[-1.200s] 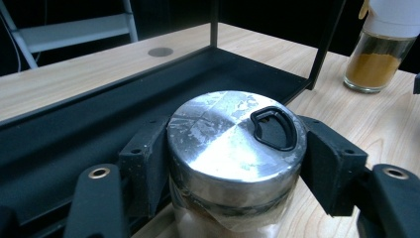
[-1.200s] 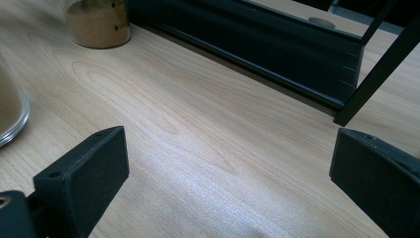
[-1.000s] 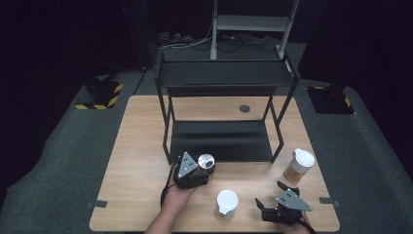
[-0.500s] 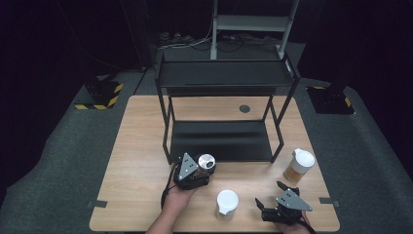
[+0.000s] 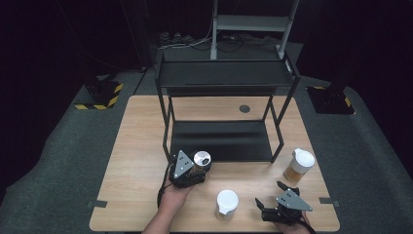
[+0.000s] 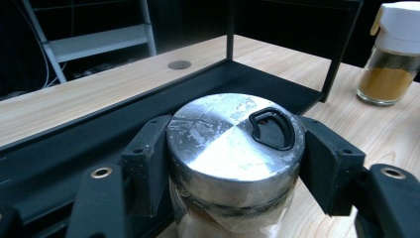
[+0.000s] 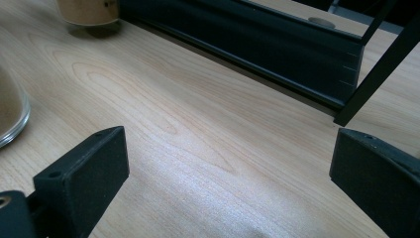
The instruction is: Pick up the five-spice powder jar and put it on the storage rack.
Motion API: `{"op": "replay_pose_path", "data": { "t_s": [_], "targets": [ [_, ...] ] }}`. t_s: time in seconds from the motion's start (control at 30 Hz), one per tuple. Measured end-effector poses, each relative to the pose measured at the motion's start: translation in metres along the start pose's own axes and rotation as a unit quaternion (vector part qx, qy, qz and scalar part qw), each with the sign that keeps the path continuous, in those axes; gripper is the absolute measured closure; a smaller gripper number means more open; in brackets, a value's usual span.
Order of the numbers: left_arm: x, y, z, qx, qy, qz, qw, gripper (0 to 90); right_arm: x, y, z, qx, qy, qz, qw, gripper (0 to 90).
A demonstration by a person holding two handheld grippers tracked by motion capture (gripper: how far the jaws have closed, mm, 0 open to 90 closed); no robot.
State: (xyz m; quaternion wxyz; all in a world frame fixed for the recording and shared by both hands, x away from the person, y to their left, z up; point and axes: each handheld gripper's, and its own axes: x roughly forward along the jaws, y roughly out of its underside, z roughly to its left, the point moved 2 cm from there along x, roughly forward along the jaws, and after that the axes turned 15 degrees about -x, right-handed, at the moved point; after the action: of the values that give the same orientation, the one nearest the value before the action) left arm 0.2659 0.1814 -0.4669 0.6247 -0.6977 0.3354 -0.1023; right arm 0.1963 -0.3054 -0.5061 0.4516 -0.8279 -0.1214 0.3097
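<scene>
Our left gripper (image 6: 233, 163) clamps the metal-lidded jar (image 6: 233, 148) at the shelf's (image 5: 221, 141) front edge; its contents stay hidden below the lid. Our right gripper (image 7: 223, 188) gapes over bare table (image 7: 198, 139).

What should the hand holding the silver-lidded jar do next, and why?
Probably lift it forward onto the black metal rack's lower shelf. The left tongs are shut on the silver-lidded glass jar, which sits right at that shelf's front edge.

No words, labels, brands or numbers are readable anywhere here (the jar lids and the shelf rack are plain, as far as one can tell).
</scene>
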Motion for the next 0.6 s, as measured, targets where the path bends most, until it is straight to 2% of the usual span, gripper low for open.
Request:
{"op": "replay_pose_path", "data": {
  "t_s": [0.33, 0.6],
  "targets": [
    [-0.007, -0.004, 0.004, -0.009, -0.017, -0.006, 0.9998, 34.9, 0.0, 0.0, 0.001, -0.001, 0.002, 0.001, 1.0, 1.2],
    [-0.011, -0.012, 0.007, -0.014, -0.041, -0.014, 0.999, 34.9, 0.0, 0.0, 0.0, 0.0, 0.002, 0.0, 1.0, 1.2]
  ]
}}
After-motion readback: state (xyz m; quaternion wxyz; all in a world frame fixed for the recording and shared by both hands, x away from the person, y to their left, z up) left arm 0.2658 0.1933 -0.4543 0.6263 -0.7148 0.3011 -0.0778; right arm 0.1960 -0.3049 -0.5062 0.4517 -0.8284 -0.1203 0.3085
